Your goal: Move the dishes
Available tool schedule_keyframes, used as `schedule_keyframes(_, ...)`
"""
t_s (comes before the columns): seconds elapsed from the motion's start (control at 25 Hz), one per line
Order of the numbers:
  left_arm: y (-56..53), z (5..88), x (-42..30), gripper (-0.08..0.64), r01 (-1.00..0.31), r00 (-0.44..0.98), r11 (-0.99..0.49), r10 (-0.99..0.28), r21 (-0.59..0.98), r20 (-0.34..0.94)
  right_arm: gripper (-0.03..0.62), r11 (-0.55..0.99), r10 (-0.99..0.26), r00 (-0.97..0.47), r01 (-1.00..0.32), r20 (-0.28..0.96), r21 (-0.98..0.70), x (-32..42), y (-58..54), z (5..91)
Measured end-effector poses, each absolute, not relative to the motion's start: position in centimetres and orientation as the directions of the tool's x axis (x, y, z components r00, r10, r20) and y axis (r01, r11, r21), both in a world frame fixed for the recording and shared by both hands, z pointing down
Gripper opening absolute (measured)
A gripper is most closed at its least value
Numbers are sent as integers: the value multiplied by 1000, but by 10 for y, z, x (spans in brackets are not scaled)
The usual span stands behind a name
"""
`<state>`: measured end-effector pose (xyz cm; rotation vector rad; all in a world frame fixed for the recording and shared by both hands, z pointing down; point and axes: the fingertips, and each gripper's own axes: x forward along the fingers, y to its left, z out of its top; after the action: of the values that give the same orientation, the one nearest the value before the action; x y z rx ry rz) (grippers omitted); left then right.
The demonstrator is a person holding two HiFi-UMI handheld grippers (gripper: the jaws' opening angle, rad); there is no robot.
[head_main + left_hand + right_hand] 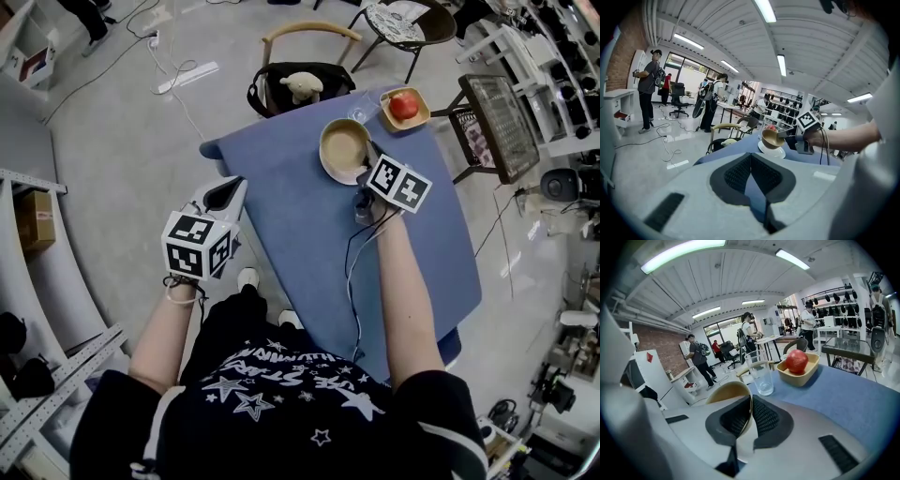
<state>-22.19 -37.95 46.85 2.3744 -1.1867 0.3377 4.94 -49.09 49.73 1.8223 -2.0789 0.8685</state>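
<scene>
Two jaws of the right gripper (pixel 751 401) are clamped on the near rim of a tan bowl (pixel 726 392), with the rim pinched between the pads. The bowl sits tilted over a white plate (pixel 776 152) at the far end of the table (pixel 300 225); contact between bowl and plate cannot be determined. Beyond the bowl stands a clear glass (pixel 761 373). To its right is a square tan dish (pixel 806 373) holding a red apple (pixel 797 361). The left gripper (pixel 751 158) is off the table's left edge, jaws pressed together and empty. A blue cloth covers the table. A chair (pixel 309 33) at the far end carries a plush toy (pixel 301 86). The grey floor (pixel 122 141) has loose cables and a power strip (pixel 187 77). Strip lights line the ceiling, and several people stand in the far room.
</scene>
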Motion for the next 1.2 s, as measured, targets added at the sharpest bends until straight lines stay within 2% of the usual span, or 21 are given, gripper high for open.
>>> schedule_keyframes(0.36, -396, 473, -240, 20, -817, 577, -498, -697, 292, 426, 20, 79, -793, -275, -932, 544, -355, -3, -525, 516)
schedule_keyframes(0.88, -395, 487, -258, 20, -831, 557, -463, -698, 309, 450, 21, 129, -758, -313, -932, 572, -339, -30, -545, 537)
schedule_keyframes(1.04, -390, 488, -255, 20, -830, 558, -468, -696, 304, 452, 89, 166, -767, -316, -938, 559, -303, -30, -542, 532)
schedule_keyframes(1.2, -383, 481, -249, 20, -829, 559, -477, -700, 292, 444, 122, 168, -778, -303, -944, 550, -284, -20, -531, 523)
